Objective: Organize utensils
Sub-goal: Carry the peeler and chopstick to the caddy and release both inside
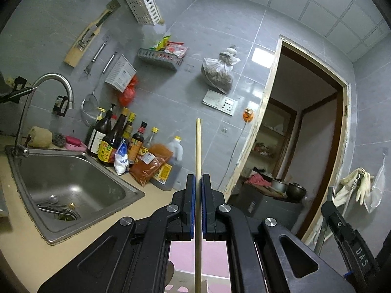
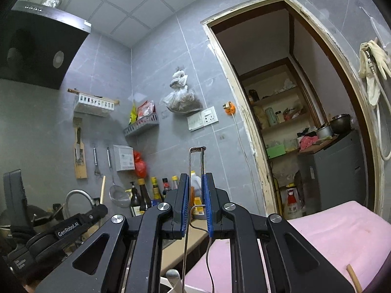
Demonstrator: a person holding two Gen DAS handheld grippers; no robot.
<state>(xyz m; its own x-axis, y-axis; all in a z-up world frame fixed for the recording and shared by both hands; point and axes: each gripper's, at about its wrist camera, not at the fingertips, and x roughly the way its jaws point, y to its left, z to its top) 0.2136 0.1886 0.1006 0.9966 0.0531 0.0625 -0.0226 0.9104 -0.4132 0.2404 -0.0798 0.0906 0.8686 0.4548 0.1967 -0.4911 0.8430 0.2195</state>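
The wooden chopstick (image 1: pixel 198 161) stands upright, pinched between the pads of the left hand-held gripper (image 1: pixel 198 183). The right hand-held gripper (image 2: pixel 196 183) is closed on a thin metal wire utensil (image 2: pixel 195 161), also upright. Far left, a steel sink (image 1: pixel 70 185) is set in the beige table (image 1: pixel 22 251); sauce bottles (image 1: pixel 114 141) line the grey tiled wall (image 1: pixel 185 92). Pink foam (image 2: pixel 330 234) lies near right. Writing reads "GenRobot.AI" and "DAS".

"DAS" on right hand-held gripper (image 1: pixel 352 241); "GenRobot.AI" on left hand-held gripper (image 2: pixel 70 227)
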